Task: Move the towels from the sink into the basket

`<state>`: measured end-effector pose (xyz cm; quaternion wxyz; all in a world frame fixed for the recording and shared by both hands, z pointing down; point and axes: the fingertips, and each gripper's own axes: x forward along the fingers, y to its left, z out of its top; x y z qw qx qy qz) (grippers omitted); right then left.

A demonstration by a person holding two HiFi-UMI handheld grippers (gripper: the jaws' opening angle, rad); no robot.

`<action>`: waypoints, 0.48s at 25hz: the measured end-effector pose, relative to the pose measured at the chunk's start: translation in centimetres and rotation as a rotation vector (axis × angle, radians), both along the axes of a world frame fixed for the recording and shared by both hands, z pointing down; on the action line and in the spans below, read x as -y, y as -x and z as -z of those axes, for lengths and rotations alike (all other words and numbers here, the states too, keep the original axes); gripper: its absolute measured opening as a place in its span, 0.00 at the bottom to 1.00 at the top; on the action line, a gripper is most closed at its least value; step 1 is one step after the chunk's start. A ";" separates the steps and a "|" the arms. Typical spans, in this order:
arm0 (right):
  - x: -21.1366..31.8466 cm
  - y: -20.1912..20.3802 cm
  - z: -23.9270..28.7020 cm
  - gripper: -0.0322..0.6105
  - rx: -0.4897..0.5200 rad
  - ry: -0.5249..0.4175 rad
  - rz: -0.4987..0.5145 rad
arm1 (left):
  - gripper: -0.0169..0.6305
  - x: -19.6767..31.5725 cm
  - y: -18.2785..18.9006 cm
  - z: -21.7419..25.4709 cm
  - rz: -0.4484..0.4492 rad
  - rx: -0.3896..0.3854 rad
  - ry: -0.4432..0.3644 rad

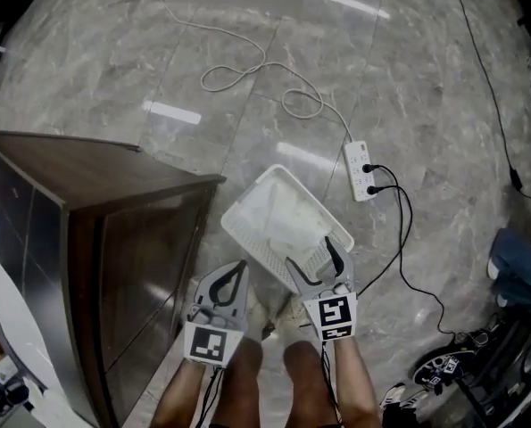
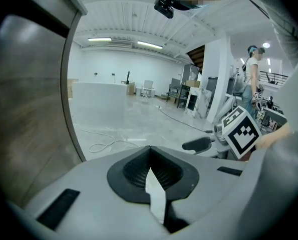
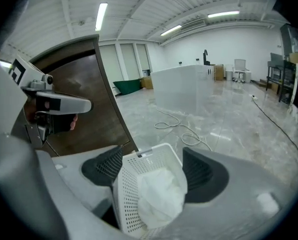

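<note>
Right gripper view: right tongs [image 3: 154,170] stand wide above the white basket [image 3: 126,199] holding a towel [image 3: 161,194]; left tongs [image 2: 150,171] are pinched together, empty.

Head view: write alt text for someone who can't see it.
Seen from steeply above, a white perforated basket holding a white towel sits on a grey marble floor. Two hand-held grippers are at its near edge: the right gripper with jaws apart, the left gripper with jaws together. A dark wooden cabinet stands left; a power strip lies right.

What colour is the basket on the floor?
The basket is white, perforated; best seen in the right gripper view.
</note>
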<state>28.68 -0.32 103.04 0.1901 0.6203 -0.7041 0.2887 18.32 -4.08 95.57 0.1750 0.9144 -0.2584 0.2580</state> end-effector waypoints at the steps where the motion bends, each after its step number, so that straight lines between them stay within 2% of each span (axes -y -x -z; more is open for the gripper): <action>1: 0.3 -0.3 1.5 0.62 -0.002 -0.012 -0.008 | 0.04 0.3 -0.4 1.3 -0.004 -0.006 -0.010; 6: 1.8 -2.3 9.3 0.52 -0.025 -0.079 -0.048 | 0.04 2.1 -2.3 8.4 -0.008 -0.052 -0.061; 9: 2.7 -3.4 14.6 0.49 -0.042 -0.122 -0.068 | 0.04 2.7 -3.2 13.1 -0.012 -0.076 -0.095; 12: 3.3 -4.1 20.1 0.46 -0.061 -0.167 -0.080 | 0.04 3.0 -3.5 17.5 -0.064 -0.084 -0.179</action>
